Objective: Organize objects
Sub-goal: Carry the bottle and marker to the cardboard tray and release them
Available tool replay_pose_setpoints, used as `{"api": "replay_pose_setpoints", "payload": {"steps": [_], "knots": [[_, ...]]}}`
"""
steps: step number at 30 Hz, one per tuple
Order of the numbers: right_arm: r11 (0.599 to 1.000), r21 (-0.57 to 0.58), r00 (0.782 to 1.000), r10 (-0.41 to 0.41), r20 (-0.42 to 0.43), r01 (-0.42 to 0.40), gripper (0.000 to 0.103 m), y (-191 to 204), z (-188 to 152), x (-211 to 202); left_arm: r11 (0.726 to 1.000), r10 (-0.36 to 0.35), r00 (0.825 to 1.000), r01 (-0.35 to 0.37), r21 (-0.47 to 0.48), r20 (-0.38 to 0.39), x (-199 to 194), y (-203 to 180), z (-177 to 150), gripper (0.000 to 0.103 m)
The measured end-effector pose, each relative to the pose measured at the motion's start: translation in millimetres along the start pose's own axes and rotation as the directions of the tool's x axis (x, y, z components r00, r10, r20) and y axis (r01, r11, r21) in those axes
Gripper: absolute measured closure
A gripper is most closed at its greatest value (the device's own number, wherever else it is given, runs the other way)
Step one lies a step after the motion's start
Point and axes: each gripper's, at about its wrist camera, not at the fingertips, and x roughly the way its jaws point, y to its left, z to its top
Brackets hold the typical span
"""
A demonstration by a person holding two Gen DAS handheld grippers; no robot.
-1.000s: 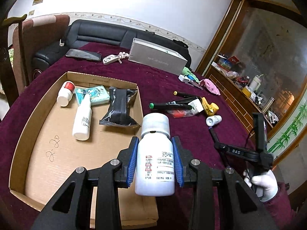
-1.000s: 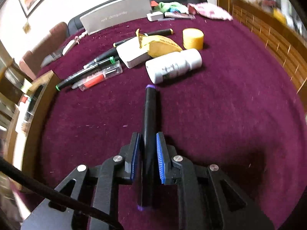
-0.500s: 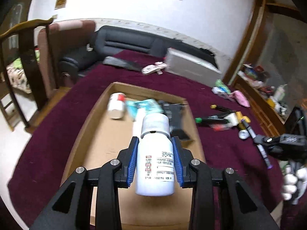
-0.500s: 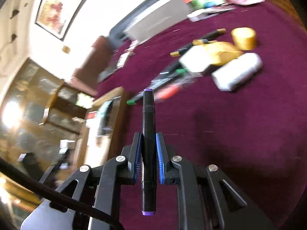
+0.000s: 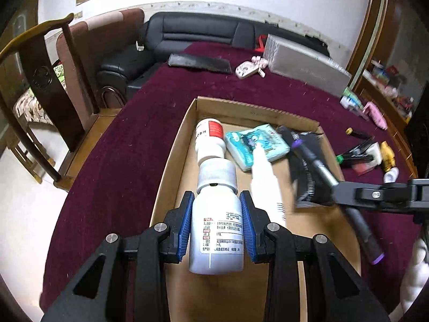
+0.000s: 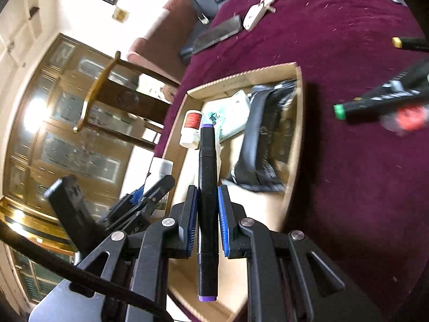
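Clearly both tools are loaded: the left hand-held gripper (image 5: 216, 225) is clamped across the body of a white pill bottle (image 5: 216, 214), its blue pads bearing on the smooth label just below the shoulder, cap pointing away, and the bottle hangs over the near part of the cardboard tray (image 5: 171, 177). The right hand-held gripper (image 6: 207, 221) is squeezed tight on a black marker with purple ends (image 6: 207, 187), gripped near mid-length so that both ends stick out past the pads; it too is over the tray. The bottle looks like rigid plastic, probably light, with a glossy label that could slide in the pads if tilted, so a hold across the widest part of the body, as now, seems sound. The marker is stiff, slim and round; a mid-body pinch keeps it balanced, though it would likely roll once freed. Inside the tray lie a red-labelled white bottle (image 5: 209, 139), a teal tissue pack (image 5: 256, 145), a slim white bottle (image 5: 265, 182) and a black foil pouch (image 6: 265, 145), the last two soft or crushable and best not pressed. Farther out on the maroon bench (image 5: 112, 171), more markers (image 5: 354, 157), a yellow item and a small white bottle lie loose.
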Motion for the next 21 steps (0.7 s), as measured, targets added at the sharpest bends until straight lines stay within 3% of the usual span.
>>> {"api": "replay_pose_setpoints", "payload": {"steps": [4, 11, 17, 20, 21], "knots": [[0.998, 0.014, 0.998, -0.062, -0.017, 0.062, 0.09, -3, 13, 28, 1.0, -0.02, 0.999, 0.019, -0.012, -0.048, 12, 5, -2, 0.073], [0.991, 0.011, 0.991, -0.134, -0.029, 0.134, 0.089, -7, 8, 46, 0.997, -0.07, 0.997, 0.069, -0.026, -0.015, 4, 8, -2, 0.072], [0.986, -0.061, 0.988, -0.153, 0.022, 0.154, 0.088, 6, 0, 28, 0.976, -0.162, 0.985, 0.168, -0.137, 0.055, -17, 24, -5, 0.069], [0.983, -0.108, 0.986, -0.142, 0.093, 0.151, 0.081, 13, -5, 0, 0.963, -0.189, 0.974, 0.209, -0.169, 0.126, -41, 26, -10, 0.066], [0.98, -0.12, 0.982, -0.141, 0.125, 0.156, 0.08, 12, -8, -13, 0.957, -0.202, 0.968, 0.227, -0.178, 0.15, -50, 25, -12, 0.061]]}}
